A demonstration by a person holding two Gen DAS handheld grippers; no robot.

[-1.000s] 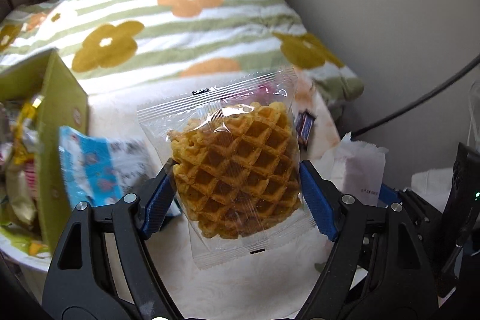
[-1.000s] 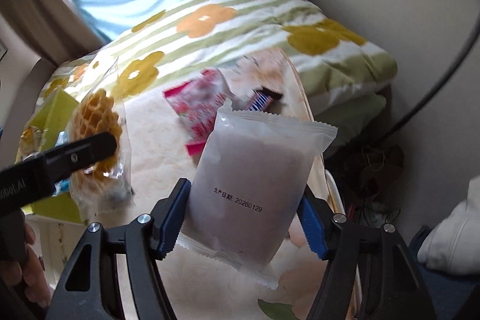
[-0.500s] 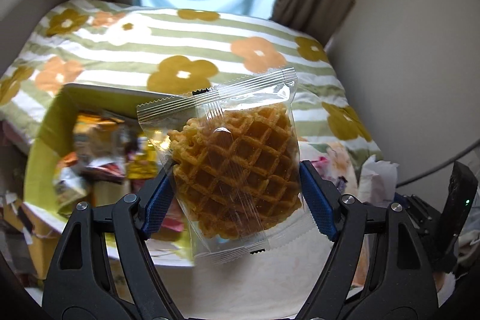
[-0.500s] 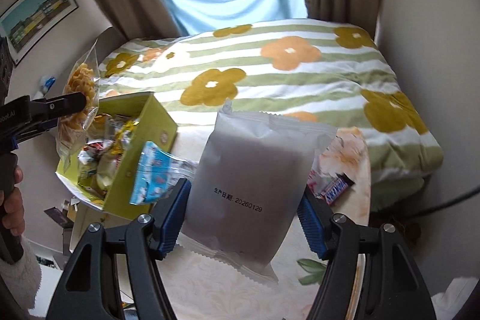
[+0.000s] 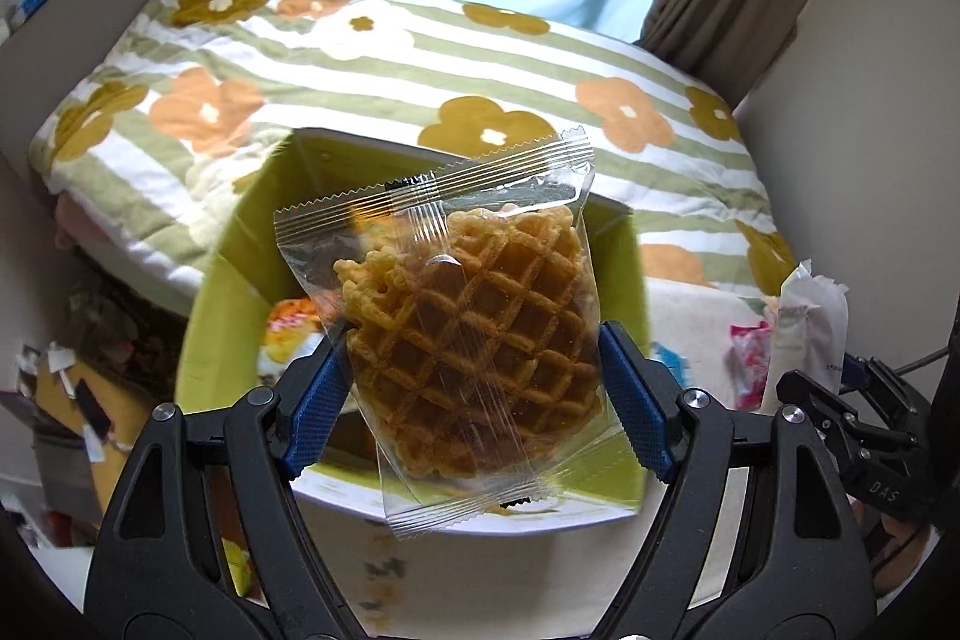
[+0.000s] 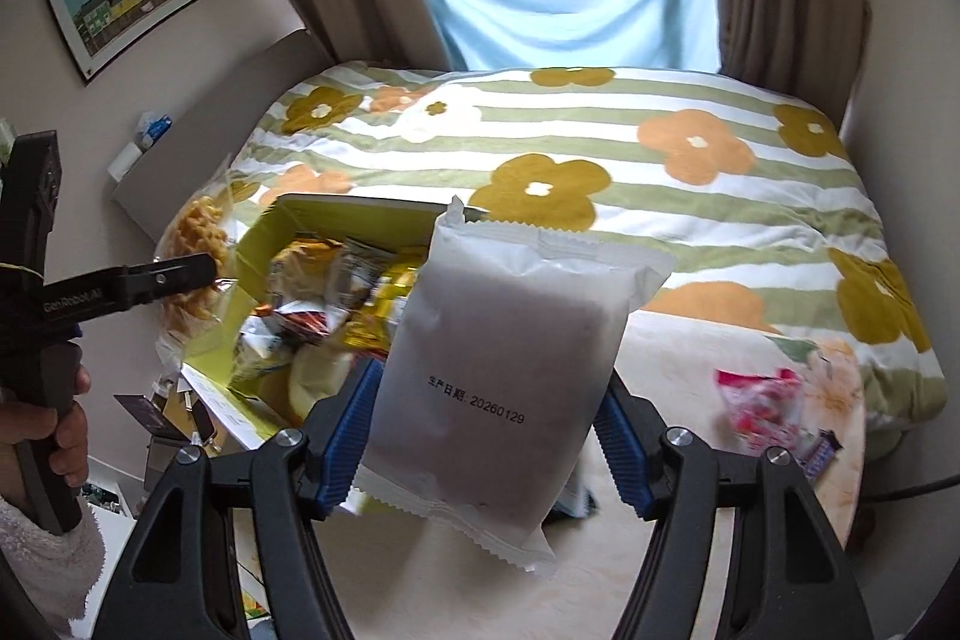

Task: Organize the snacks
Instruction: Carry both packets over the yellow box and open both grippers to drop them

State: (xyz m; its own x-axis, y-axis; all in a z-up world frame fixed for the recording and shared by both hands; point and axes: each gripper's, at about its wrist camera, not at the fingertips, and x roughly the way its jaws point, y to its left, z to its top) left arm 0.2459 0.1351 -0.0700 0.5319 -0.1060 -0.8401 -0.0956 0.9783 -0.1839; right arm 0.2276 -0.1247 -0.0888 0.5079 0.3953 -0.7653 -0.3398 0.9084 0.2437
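Note:
My left gripper (image 5: 474, 394) is shut on a clear packet with a golden waffle snack (image 5: 468, 334), held above the open yellow-green box (image 5: 234, 292). The waffle packet also shows at the left of the right wrist view (image 6: 201, 250). My right gripper (image 6: 486, 430) is shut on a frosted white packet (image 6: 510, 358) with a printed date, held over the table just right of the box (image 6: 264, 232), which holds several snack packets (image 6: 336, 292).
A pink candy bag (image 6: 765, 409) and a small dark bar (image 6: 819, 451) lie on the cream tablecloth (image 6: 660, 358) at the right. Behind is a bed with a flowered striped quilt (image 6: 600, 148). Clutter lies on the floor to the left (image 5: 72, 388).
Both grippers have swung left with their packets, from the table's right side towards the yellow-green box. The left one now hangs over the box's opening.

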